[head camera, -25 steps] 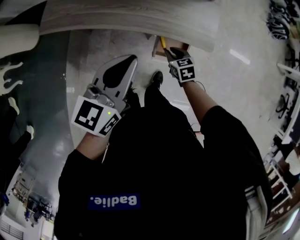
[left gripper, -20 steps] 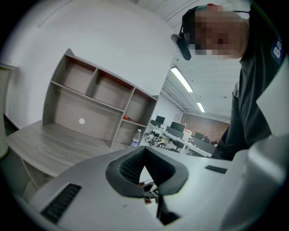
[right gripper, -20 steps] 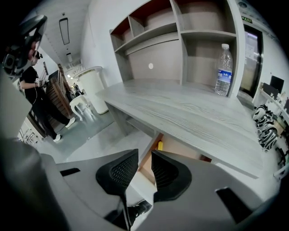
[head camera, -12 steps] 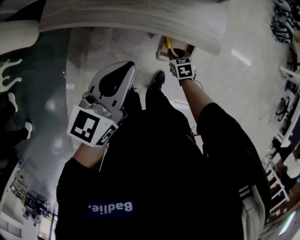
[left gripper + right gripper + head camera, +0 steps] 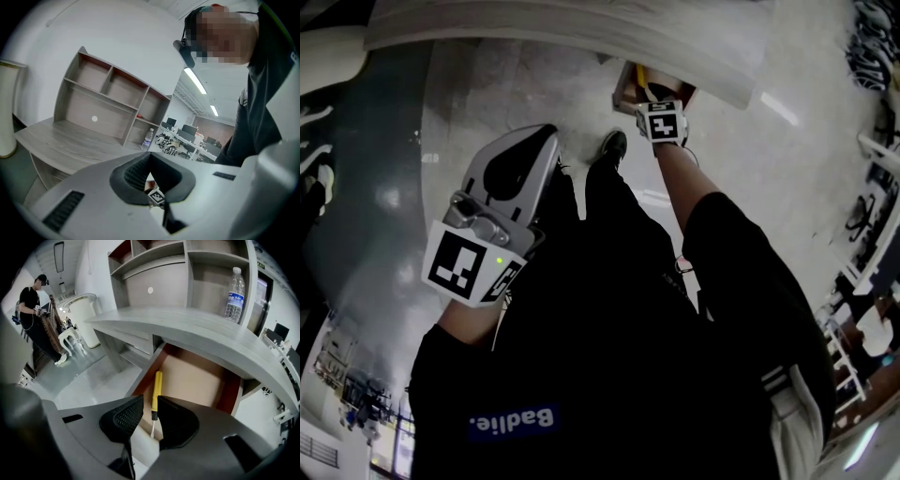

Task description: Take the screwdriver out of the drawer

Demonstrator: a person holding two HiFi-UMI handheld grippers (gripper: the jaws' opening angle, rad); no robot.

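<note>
Now lower over the drawer [image 5: 197, 380] — right gripper [image 5: 150, 401], fingers [image 5: 124, 420] apart, empty — screwdriver [image 5: 158, 385] just beyond.

Drawer [image 5: 197, 380] is pulled out under the desk top [image 5: 187, 324]. The front part is open from above. The rear part is roofed by the desk top's edge, so entry is from above and in front only.

Screwdriver [image 5: 158, 387] lies lengthwise just beside the left wall [image 5: 144, 376], leaving little room for a jaw on that side; contact with the wall cannot be told. To its right, flat drawer floor runs to the right wall [image 5: 229, 390], giving wide passage.

Right gripper [image 5: 150, 404] is over the front edge, jaws apart, and the shaft shows through the gap.

Water bottle [image 5: 234, 287] and shelf unit [image 5: 154, 282] sit on the desk top, well apart from the drawer mouth.

In the head view, the person's shoe [image 5: 612, 148] is on the floor near the drawer's left side.
</note>
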